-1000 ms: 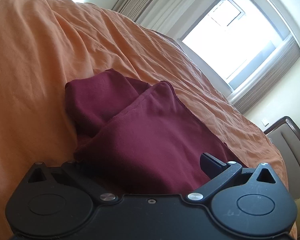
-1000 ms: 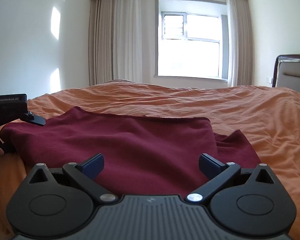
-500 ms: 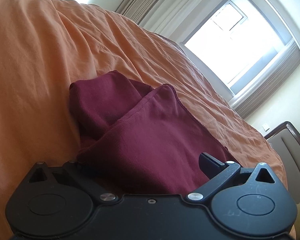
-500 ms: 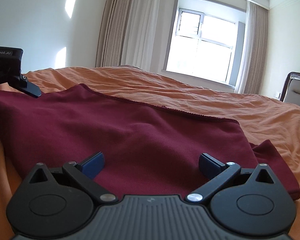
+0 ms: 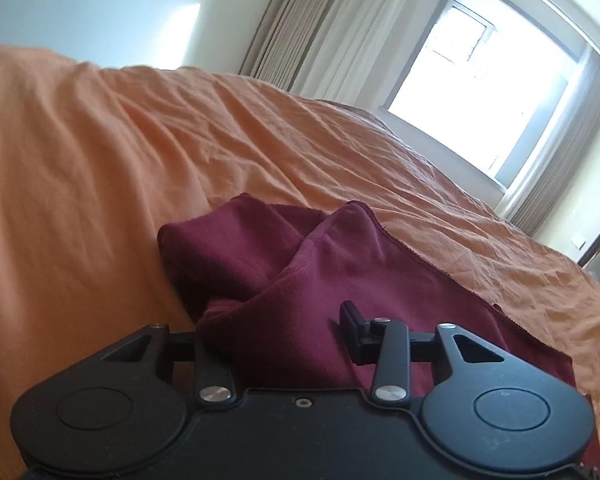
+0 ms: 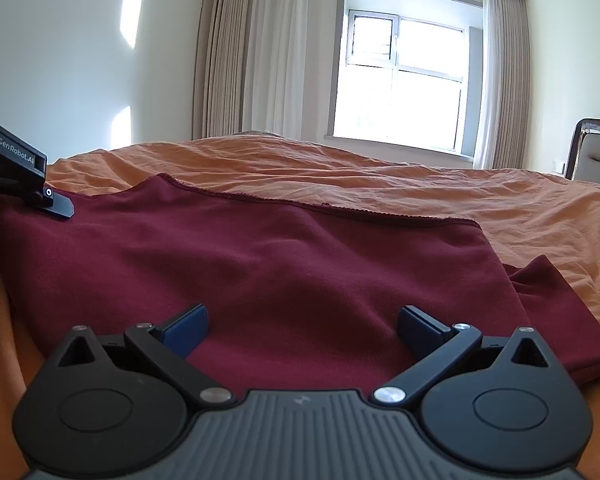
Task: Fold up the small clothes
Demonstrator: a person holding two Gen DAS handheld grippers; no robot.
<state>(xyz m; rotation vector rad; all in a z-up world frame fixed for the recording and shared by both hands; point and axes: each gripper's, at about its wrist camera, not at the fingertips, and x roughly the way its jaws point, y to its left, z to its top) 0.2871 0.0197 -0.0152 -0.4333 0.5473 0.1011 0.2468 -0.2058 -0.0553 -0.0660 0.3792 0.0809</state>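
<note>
Lying across the rumpled orange bedspread [image 6: 400, 184] is a dark red garment [image 6: 284, 272], spread fairly flat toward the window side, with a stitched hem running along its far edge. At its right end a second layer pokes out from beneath the top one. In the left wrist view the same garment [image 5: 340, 280] bunches up into soft folds at its near corner, a rolled cuff-like edge curling toward the bare bedding.

Low over the cloth sits the right gripper [image 6: 300, 326], its blue-padded fingers [image 6: 186, 326] spread wide apart with nothing between them; the red fabric passes under the gap.

Over at the garment's left end is the left gripper [image 5: 276, 324]. Fabric is heaped up between its fingers, and the one on the left is buried under the cloth, so only the right finger [image 5: 352, 334] shows. They look drawn partway in on the fold, but I cannot tell whether they actually clamp it. From the right wrist view, that gripper [image 6: 56, 204] rests its dark tip on the garment's upper left corner.

Beyond the bed, pale curtains [image 6: 240, 60] frame a bright window [image 6: 404, 80], and a dark headboard [image 6: 596, 152] stands at the right edge.
</note>
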